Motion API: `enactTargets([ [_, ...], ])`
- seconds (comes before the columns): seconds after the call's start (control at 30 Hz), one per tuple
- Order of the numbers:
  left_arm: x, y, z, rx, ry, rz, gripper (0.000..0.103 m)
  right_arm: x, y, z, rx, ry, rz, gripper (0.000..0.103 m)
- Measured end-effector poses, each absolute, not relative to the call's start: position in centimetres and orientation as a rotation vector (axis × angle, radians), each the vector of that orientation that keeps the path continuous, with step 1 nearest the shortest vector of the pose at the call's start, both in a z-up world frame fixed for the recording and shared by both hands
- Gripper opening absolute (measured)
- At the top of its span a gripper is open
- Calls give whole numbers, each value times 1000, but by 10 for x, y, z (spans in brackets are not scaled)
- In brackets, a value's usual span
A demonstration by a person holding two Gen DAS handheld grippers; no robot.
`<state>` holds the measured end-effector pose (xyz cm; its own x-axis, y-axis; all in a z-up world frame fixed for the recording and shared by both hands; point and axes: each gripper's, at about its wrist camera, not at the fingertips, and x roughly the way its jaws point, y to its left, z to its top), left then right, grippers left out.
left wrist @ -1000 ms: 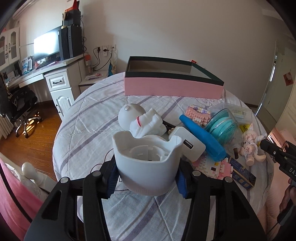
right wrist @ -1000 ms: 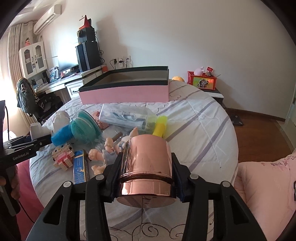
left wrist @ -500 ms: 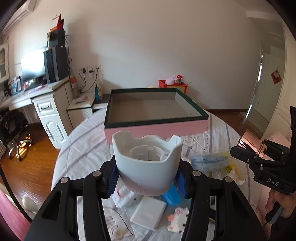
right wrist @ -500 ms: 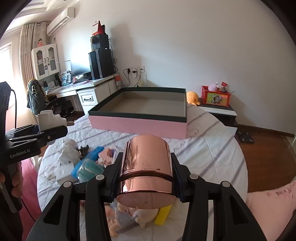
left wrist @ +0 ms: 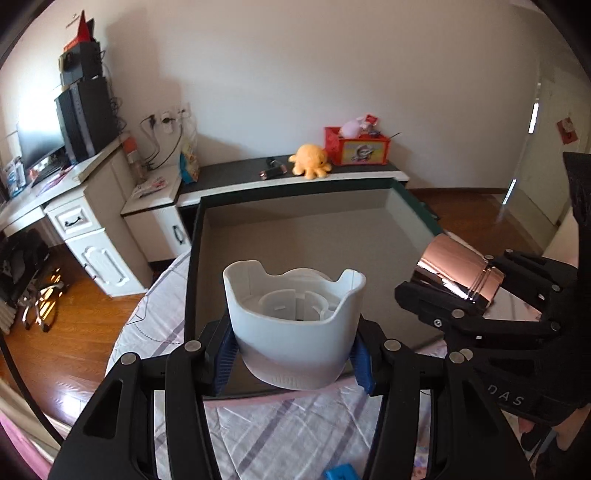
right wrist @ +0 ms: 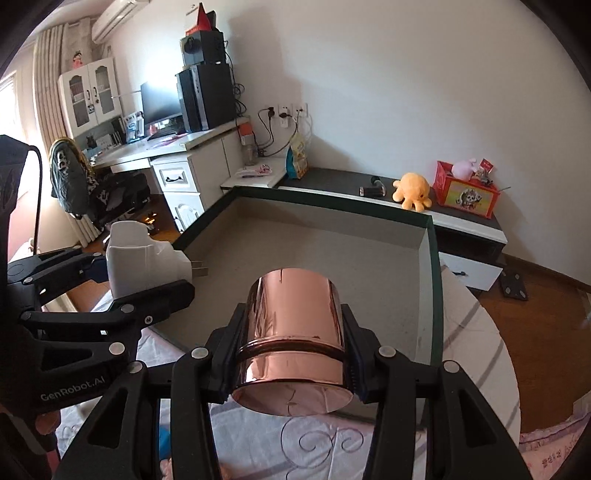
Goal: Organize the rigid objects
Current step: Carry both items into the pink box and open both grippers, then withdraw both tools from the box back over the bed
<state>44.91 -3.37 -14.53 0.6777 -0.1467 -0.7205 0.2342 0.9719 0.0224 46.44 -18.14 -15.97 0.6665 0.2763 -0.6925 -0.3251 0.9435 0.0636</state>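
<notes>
- Setting: a home bedroom with a study corner.
- Bed (right wrist: 491,332) at 6 o'clock, striped pale quilt over it.
- White desk (right wrist: 177,147) at 10 o'clock carrying a monitor (right wrist: 159,103) and black speakers (right wrist: 205,98); office chair (right wrist: 110,195) beside it.
- Air conditioner (right wrist: 114,16) high at 11 o'clock, curtains (right wrist: 48,85) below.
- Low cabinet (left wrist: 295,177) at 12 o'clock with an orange plush octopus (left wrist: 310,161).
- Wood floor (left wrist: 59,332).

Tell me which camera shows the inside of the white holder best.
The left wrist view: it looks down into the white holder, showing its inner ring. The right wrist view shows only the holder's outer side, in the left gripper.
</notes>
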Motion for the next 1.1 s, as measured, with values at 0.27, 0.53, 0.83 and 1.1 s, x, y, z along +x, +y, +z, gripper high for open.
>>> enactTargets([
  [0.27,494,-34,-188,116,947,-181,53,518,-176,-189,-89,969,306,48],
  [0.53,480,-32,-184,109,915,-149,73,510,-186,-191,-18,968,305,54],
  [0.83,387,-3,-118,61,624,-90,103,428,-196,-131,23,747,295,82],
  [1.1,261,12,-83,62,410,2,103,305,-191,-90,-10,514,239,90],
])
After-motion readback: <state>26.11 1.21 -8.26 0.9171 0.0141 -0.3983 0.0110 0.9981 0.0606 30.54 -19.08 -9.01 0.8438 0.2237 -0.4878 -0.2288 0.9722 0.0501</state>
